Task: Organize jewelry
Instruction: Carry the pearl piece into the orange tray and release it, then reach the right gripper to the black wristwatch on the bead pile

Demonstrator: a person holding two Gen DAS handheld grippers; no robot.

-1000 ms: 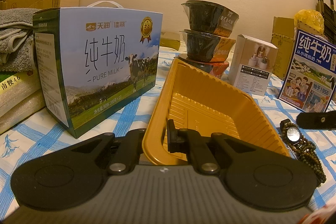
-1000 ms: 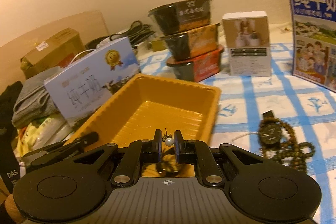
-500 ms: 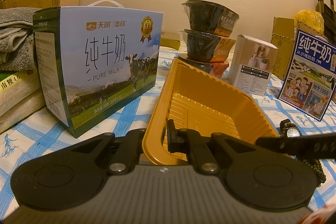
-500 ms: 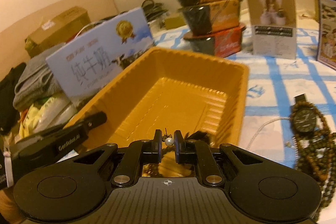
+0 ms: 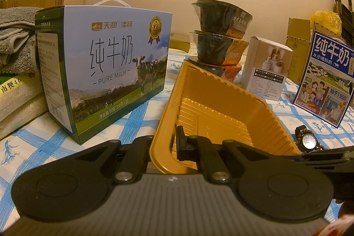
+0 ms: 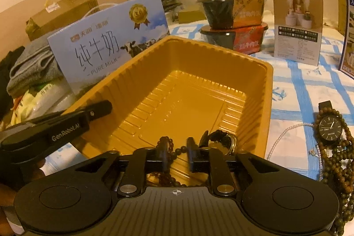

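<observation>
Now our right gripper has just parted its jaws, empty, over the gold tray; withdraw straight up (left gripper pinching the rim).

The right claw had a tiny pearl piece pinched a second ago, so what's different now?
The right claw went down over the near end of the yellow tray and its jaws have just been opening; the pearl piece is no longer between them. Dark beads lie in the tray below. The left claw stays shut on the tray's rim; the watch stays on the cloth.
</observation>
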